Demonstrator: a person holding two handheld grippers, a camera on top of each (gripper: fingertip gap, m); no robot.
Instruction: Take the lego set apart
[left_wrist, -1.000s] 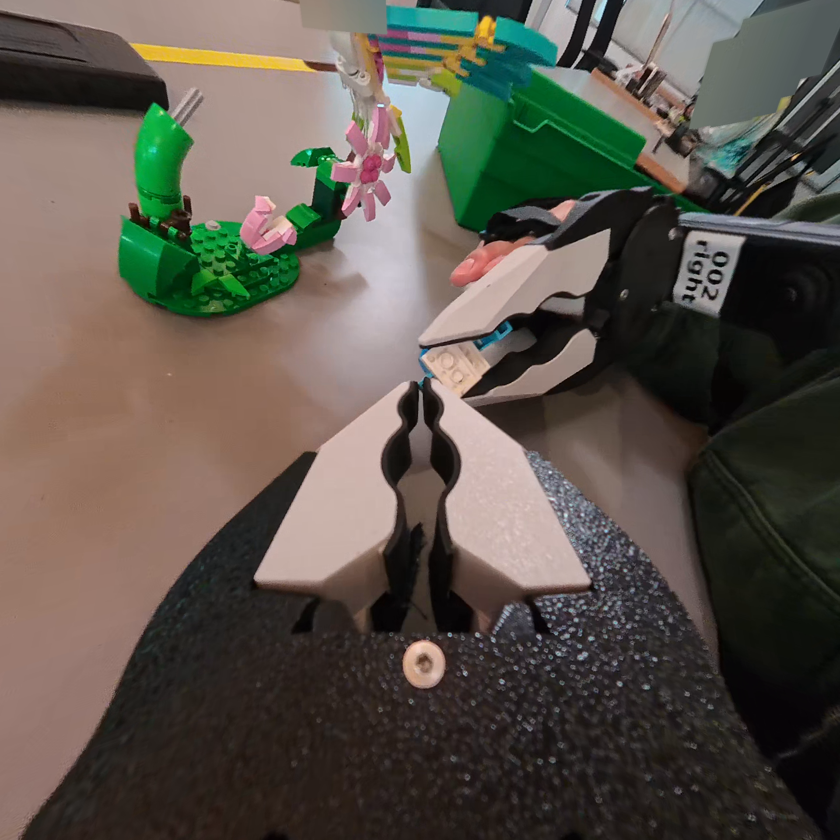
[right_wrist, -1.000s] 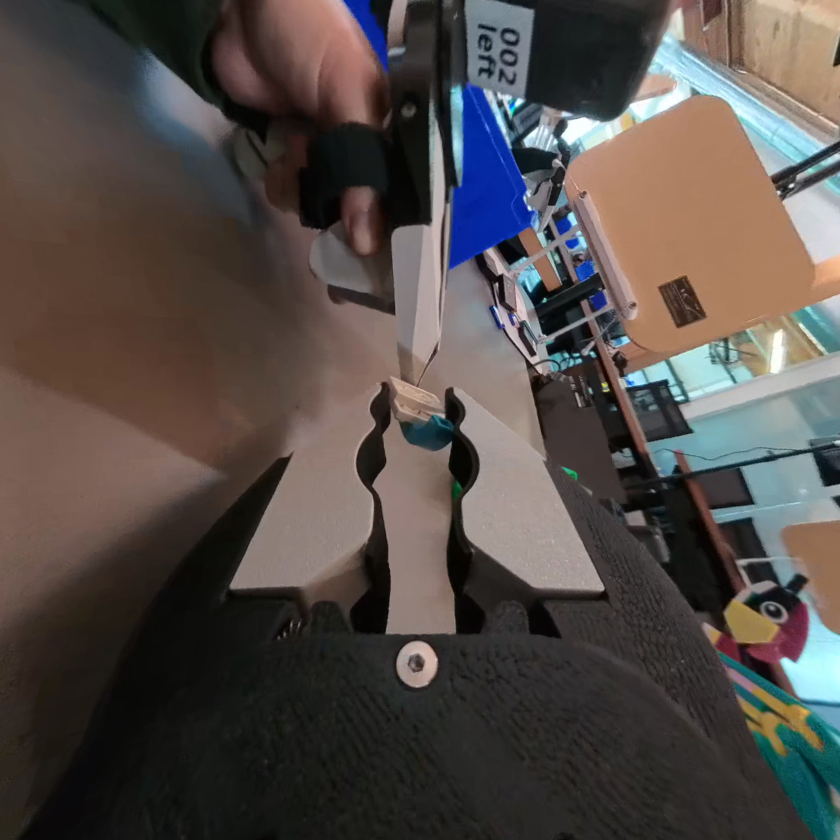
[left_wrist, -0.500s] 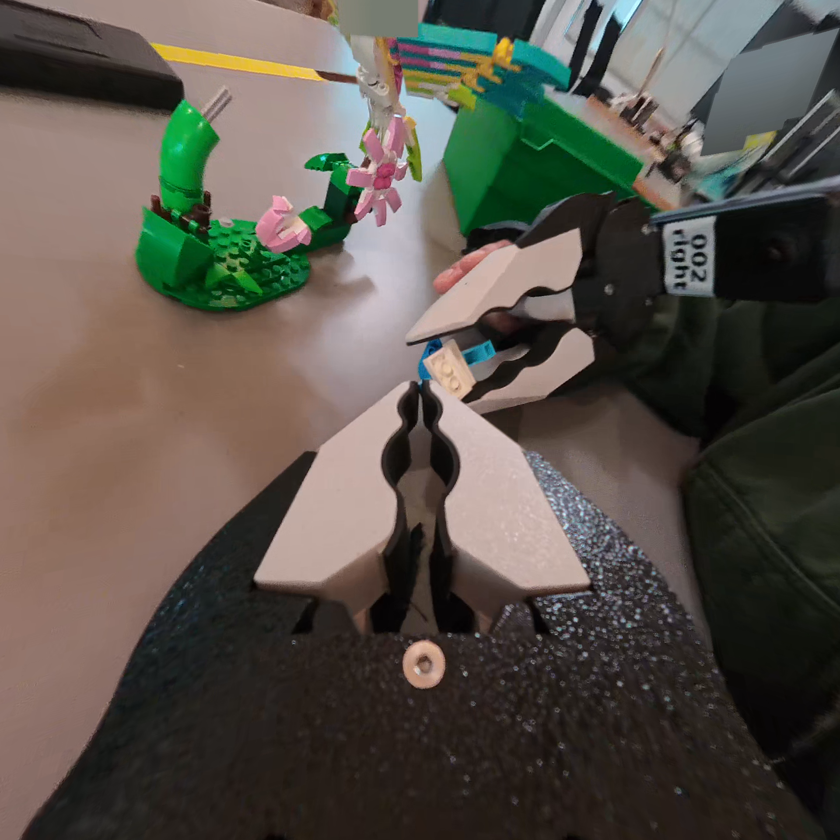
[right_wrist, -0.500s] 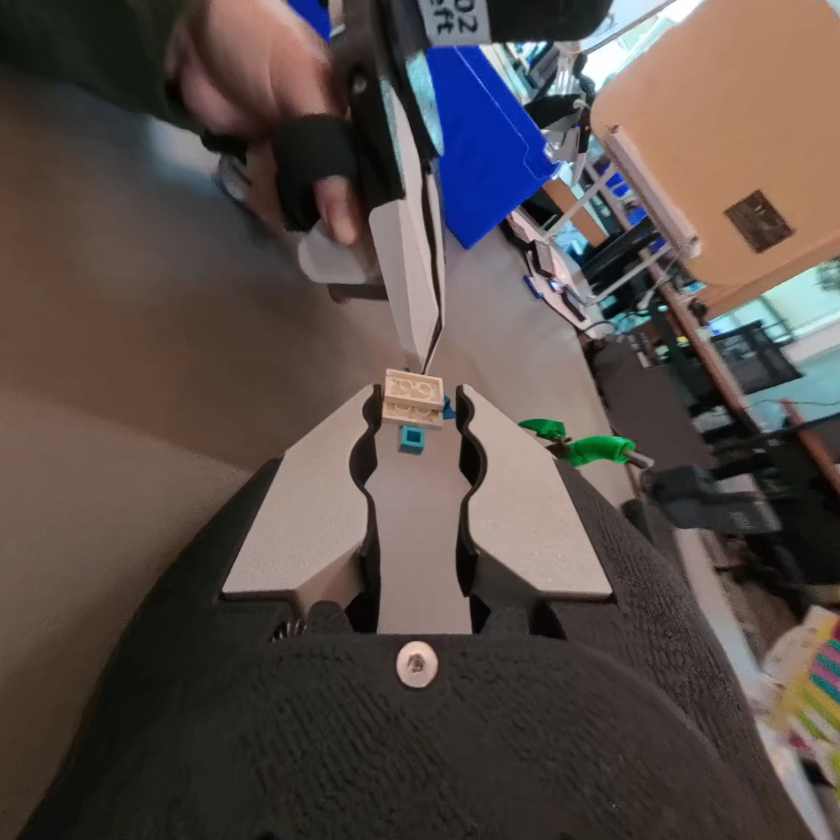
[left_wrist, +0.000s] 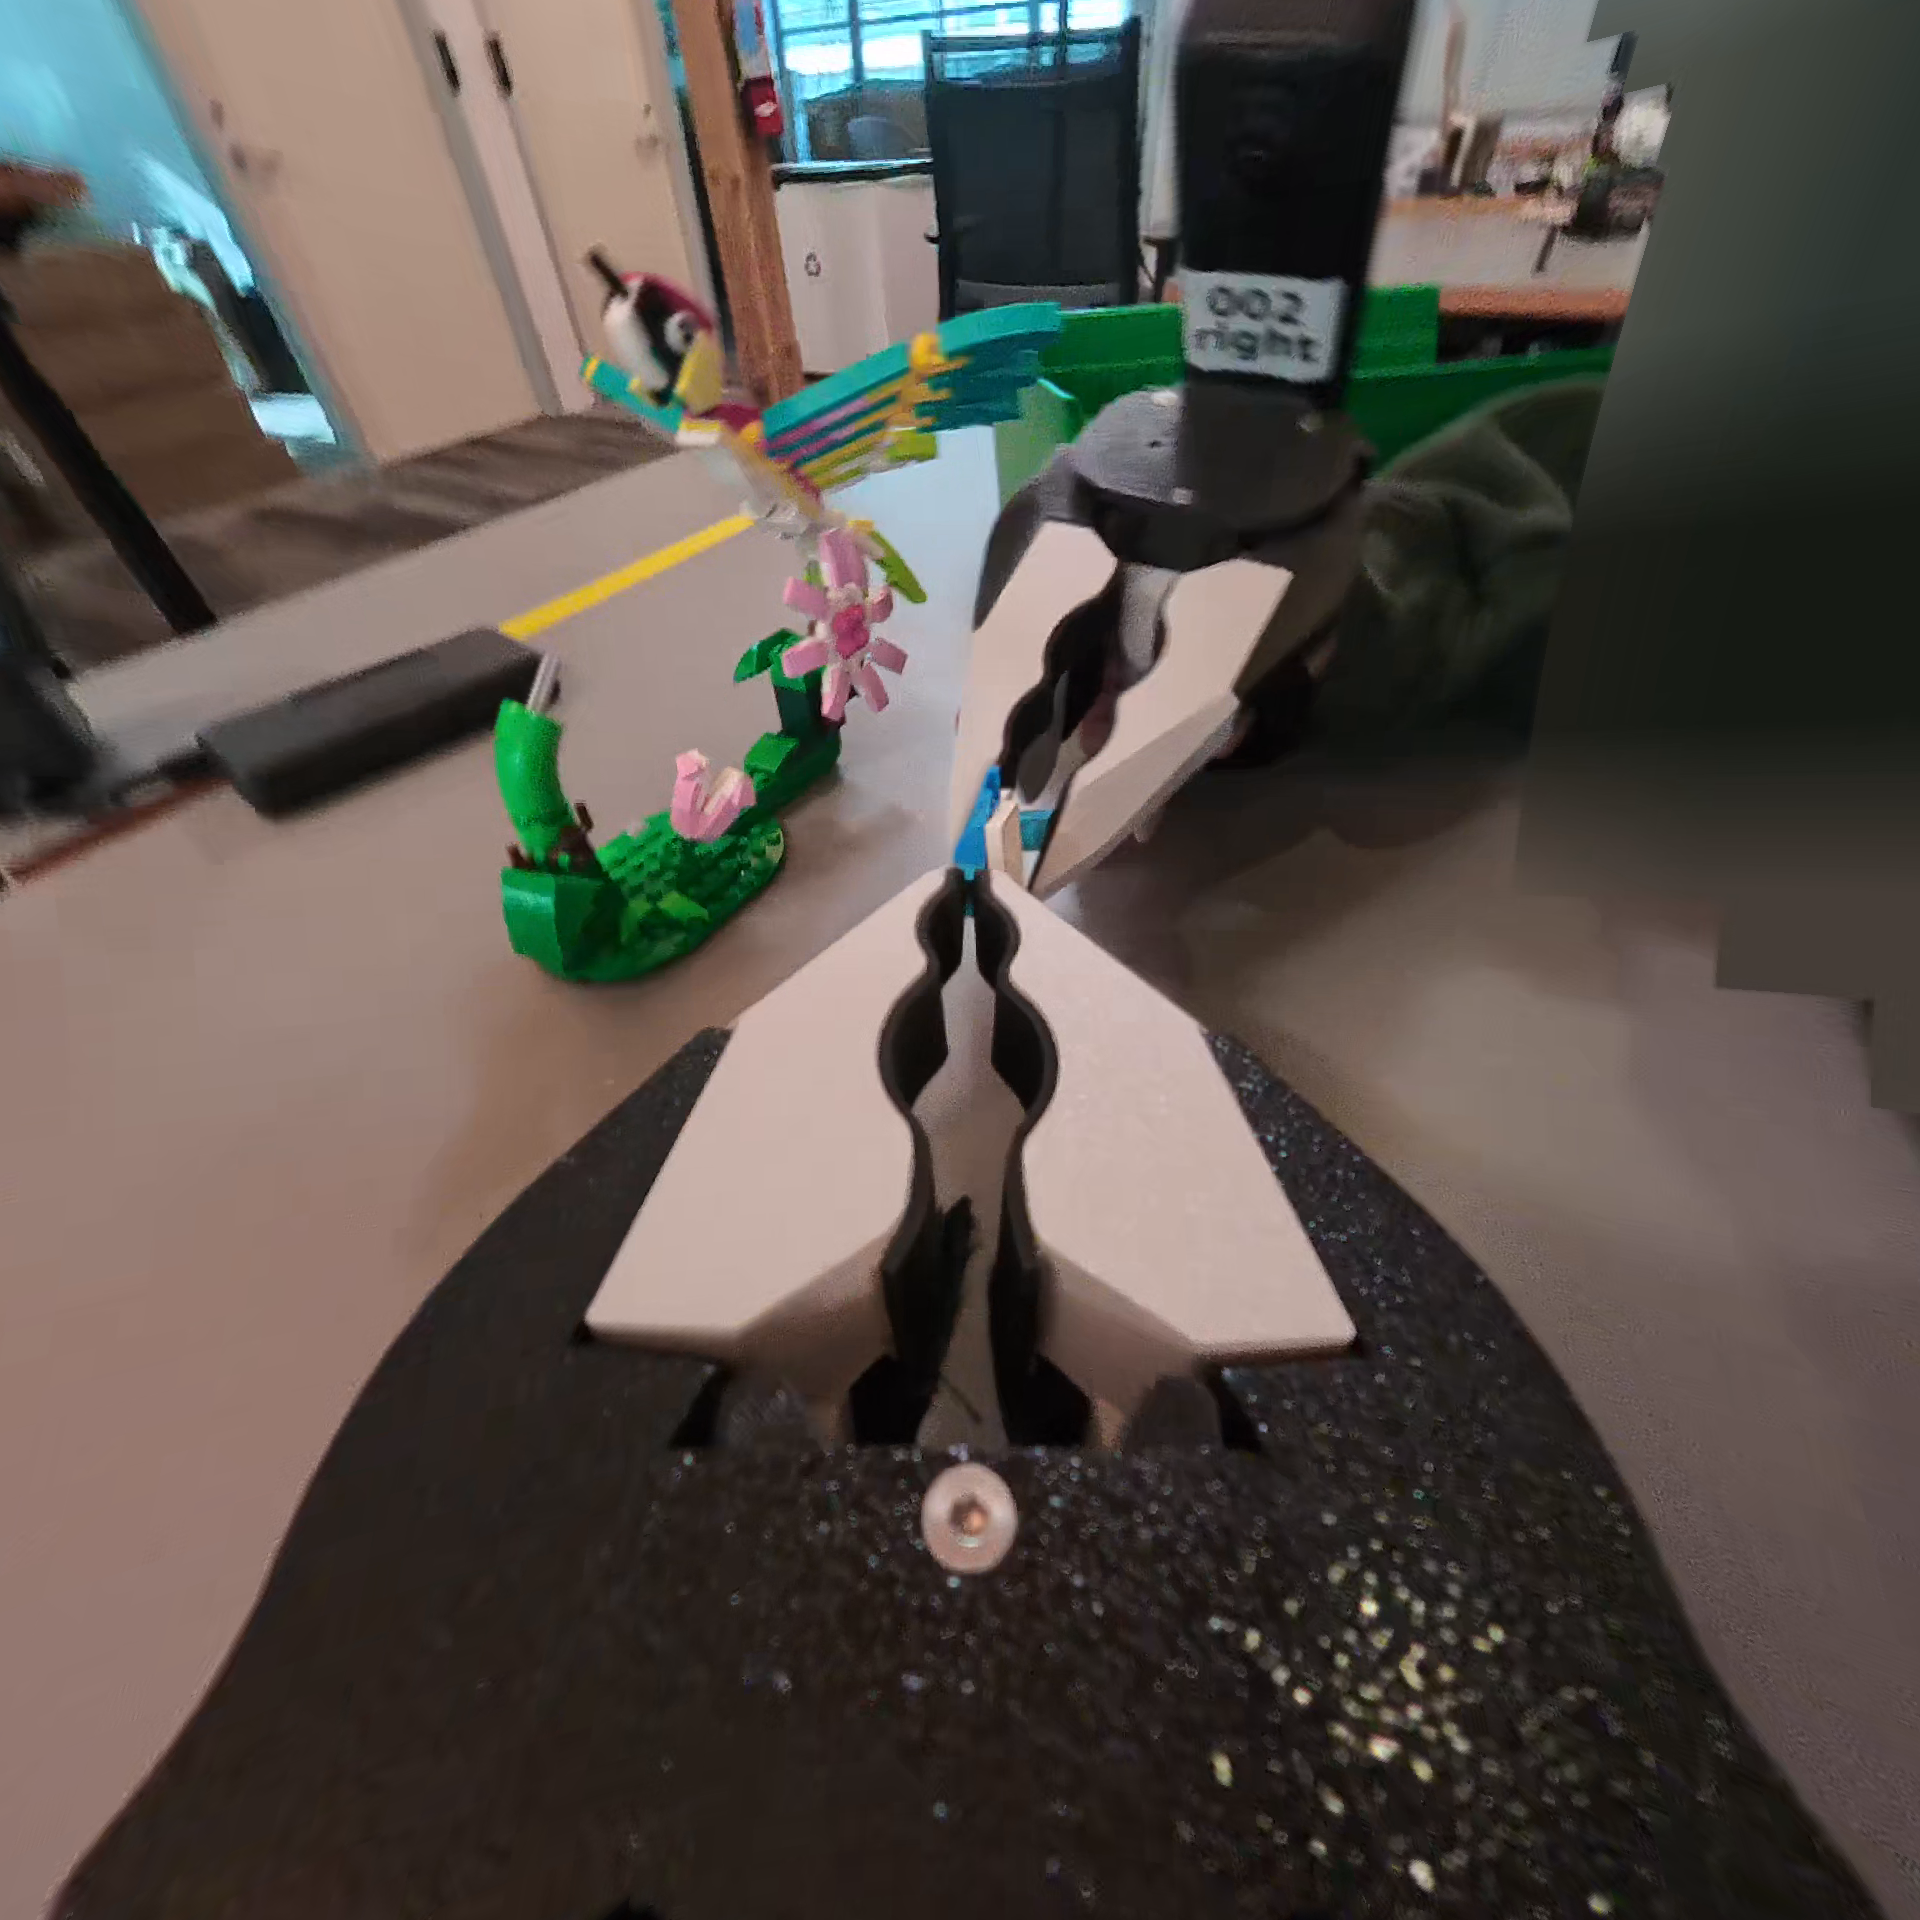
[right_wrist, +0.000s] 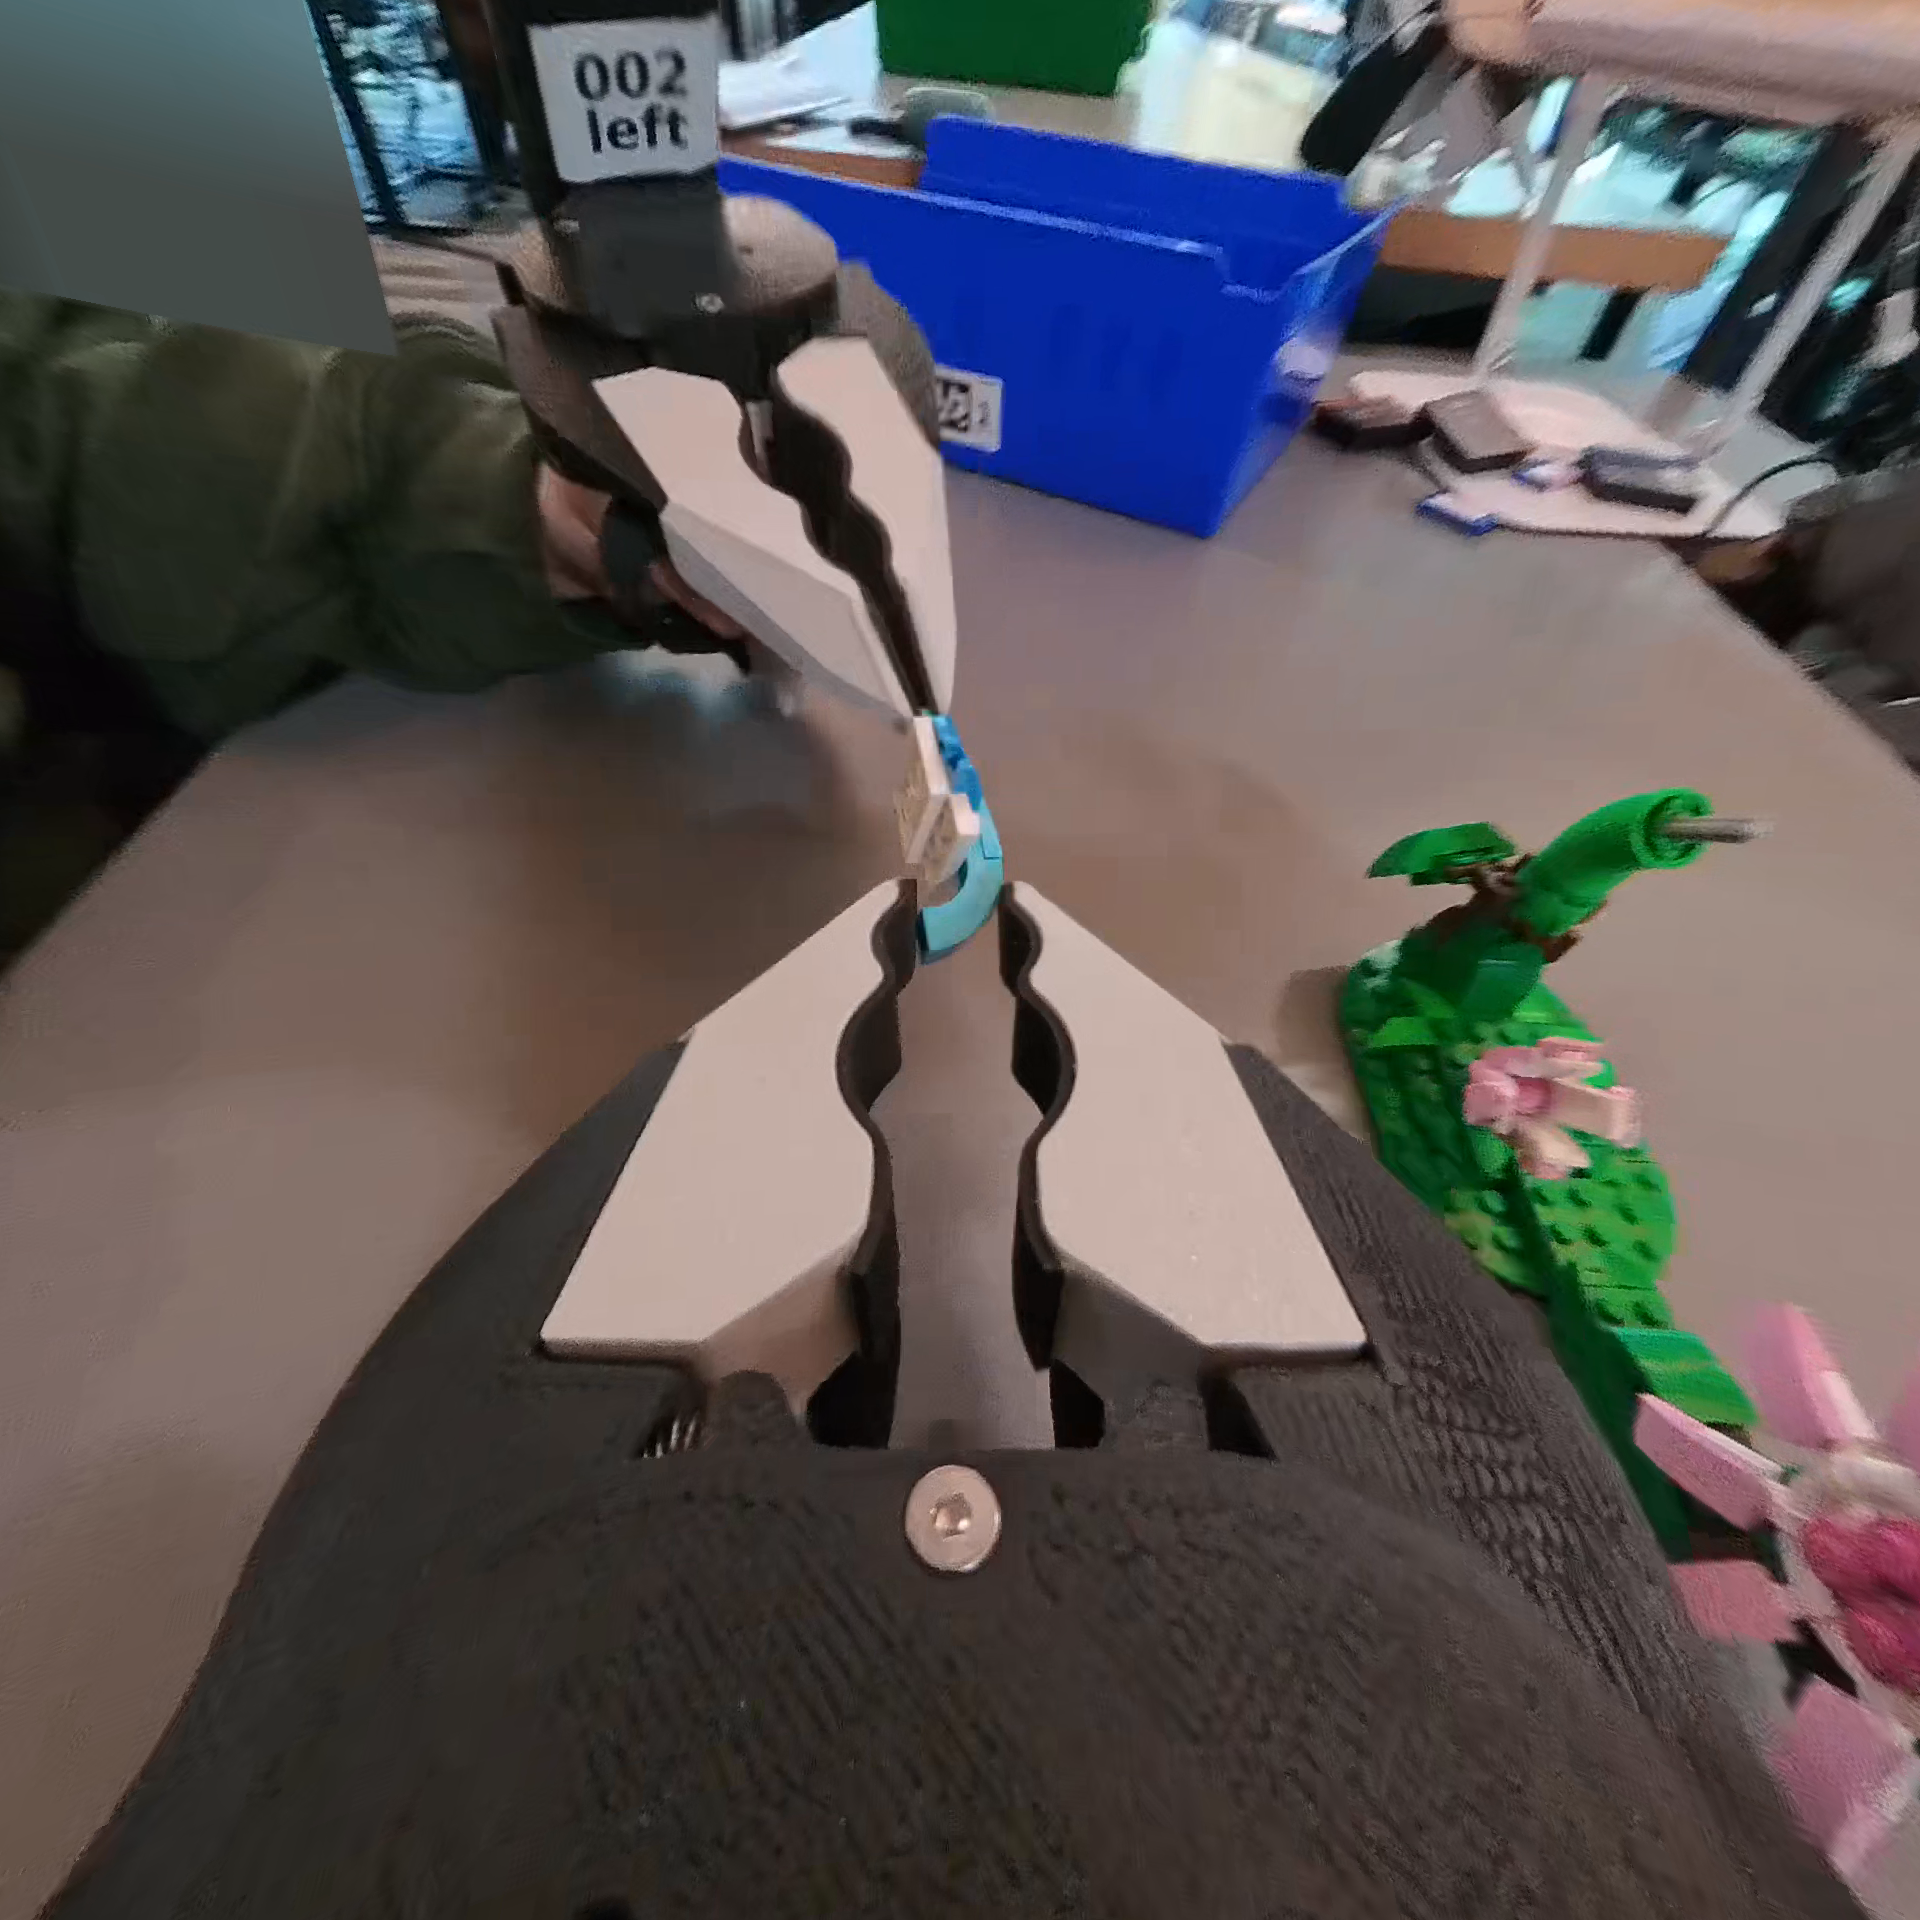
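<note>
In the left wrist view, the left gripper (left_wrist: 968, 891) pinches one small blue-and-white brick cluster (left_wrist: 987, 831) at its tips; the right gripper (left_wrist: 1013, 831) clamps its far end. One green lego base (left_wrist: 644, 894) with two pink flowers and one bird model (left_wrist: 790, 405) stand on the table (left_wrist: 260, 1091). In the right wrist view, the right gripper (right_wrist: 951, 914), narrowly parted, grips the cluster (right_wrist: 945, 831); one blue bin (right_wrist: 1091, 343) sits behind.

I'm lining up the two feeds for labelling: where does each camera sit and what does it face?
Left wrist view: on the left hand-held gripper, facing the right hand-held gripper, green sleeve, Lego bird.
Right wrist view: on the right one, facing the left one, a hand, blue bin.
Shared: small blue-white Lego piece, green Lego base, table.
</note>
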